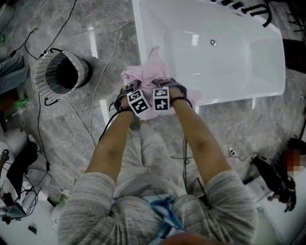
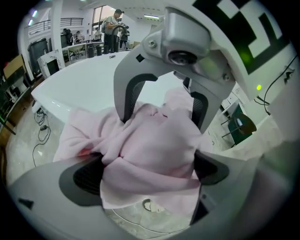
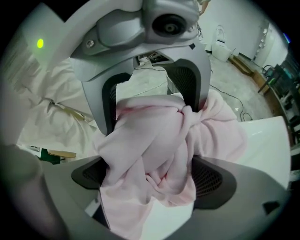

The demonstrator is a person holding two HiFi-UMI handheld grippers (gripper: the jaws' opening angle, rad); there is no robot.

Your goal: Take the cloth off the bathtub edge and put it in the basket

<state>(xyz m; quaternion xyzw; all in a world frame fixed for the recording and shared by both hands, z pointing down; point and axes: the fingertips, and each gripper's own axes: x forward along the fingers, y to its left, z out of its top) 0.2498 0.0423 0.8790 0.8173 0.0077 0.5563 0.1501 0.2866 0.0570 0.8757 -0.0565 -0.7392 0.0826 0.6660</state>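
Observation:
A crumpled pink cloth (image 1: 148, 72) lies bunched over the near left corner of the white bathtub (image 1: 138, 28). My left gripper (image 1: 130, 91) and right gripper (image 1: 169, 85) sit side by side at its near edge. In the left gripper view the cloth (image 2: 154, 140) fills the gap of my left gripper (image 2: 150, 164), which is shut on it. In the right gripper view a thick fold of cloth (image 3: 150, 136) is pinched in my right gripper (image 3: 150, 176). Each gripper faces the other across the bundle. The round wire basket (image 1: 60, 74) stands on the floor to the left.
Thin cables (image 1: 103, 72) run over the grey marble floor between basket and tub. Dark gear (image 1: 19, 167) lies at the lower left and a black bag (image 1: 275, 177) at the lower right. A dark rack (image 1: 248, 8) rests across the tub's far end.

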